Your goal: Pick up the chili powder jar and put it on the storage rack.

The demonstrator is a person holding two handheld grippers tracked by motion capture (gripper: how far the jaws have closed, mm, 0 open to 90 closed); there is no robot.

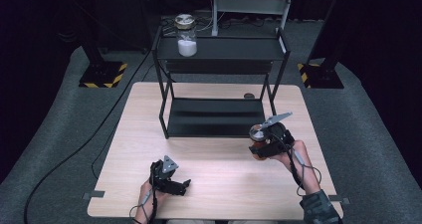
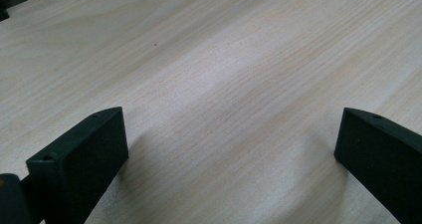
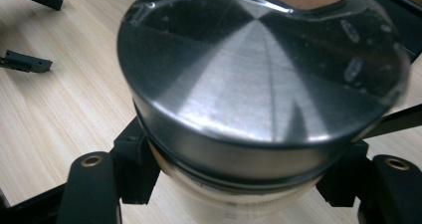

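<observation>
Brushed-metal-lidded clear glass jar (image 3: 263, 104) stands upright, lid up, clamped by the right gripper (image 3: 239, 184); left gripper (image 2: 231, 149) gapes, holding nothing.

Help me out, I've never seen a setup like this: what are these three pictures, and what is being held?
A person sits at a wooden table with a hand-held two-jaw gripper in each hand. The high view looks down from above; the other two come from cameras riding on the grippers. The left gripper rests open over bare wood. The right gripper is clamped on a jar with a metal lid, near a black shelf rack. On the rack's top shelf stands a second jar holding white powder.
</observation>
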